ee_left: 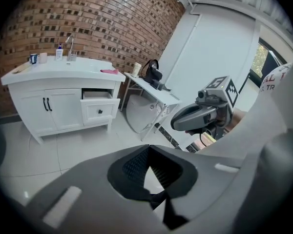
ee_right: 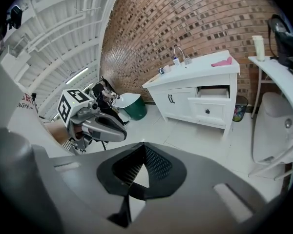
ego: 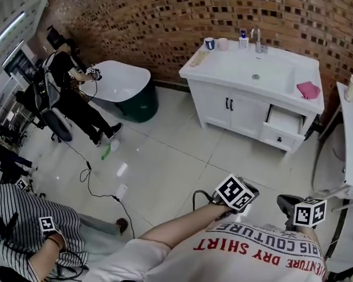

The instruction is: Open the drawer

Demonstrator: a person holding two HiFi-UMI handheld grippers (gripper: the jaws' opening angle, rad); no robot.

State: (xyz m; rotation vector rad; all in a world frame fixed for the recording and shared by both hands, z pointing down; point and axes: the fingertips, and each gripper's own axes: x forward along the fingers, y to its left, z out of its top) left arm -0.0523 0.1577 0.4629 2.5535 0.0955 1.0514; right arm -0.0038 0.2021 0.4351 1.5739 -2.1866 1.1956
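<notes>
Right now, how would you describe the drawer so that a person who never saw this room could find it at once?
Look for the white vanity cabinet against the brick wall. At its right end, below the pink cloth and beside the two doors with long black handles, is the drawer. It alone has one small black knob, and it stands partly pulled out.
</notes>
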